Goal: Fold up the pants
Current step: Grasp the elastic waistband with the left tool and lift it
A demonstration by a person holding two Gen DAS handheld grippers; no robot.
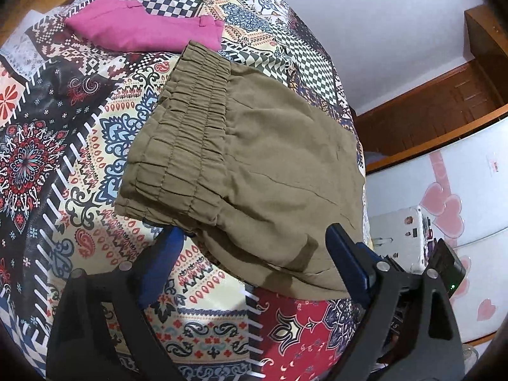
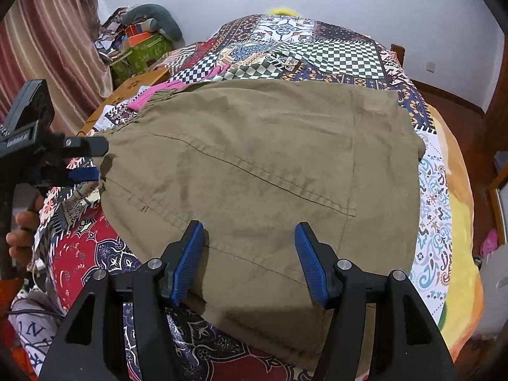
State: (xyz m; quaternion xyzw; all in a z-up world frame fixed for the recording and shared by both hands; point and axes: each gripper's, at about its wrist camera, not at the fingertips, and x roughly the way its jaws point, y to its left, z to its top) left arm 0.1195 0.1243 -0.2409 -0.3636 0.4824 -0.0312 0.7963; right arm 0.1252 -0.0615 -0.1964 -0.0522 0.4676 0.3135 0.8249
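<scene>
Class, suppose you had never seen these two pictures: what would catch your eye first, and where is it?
The folded olive pants dominate, lying flat across the middle of the bed. Under them runs the loud patchwork bedspread, with a pink garment farther back, beyond the waistband. The right gripper stands open over the pants' near edge.

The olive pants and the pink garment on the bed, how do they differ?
The olive pants are drab khaki-green; the pink garment is bright magenta. The olive pants lie close, between the open jaws of both grippers; the pink garment lies farther back with no gripper near it. The olive pants show a gathered elastic waistband; the pink garment shows none from here. Both lie folded flat on the patterned bedspread.
</scene>
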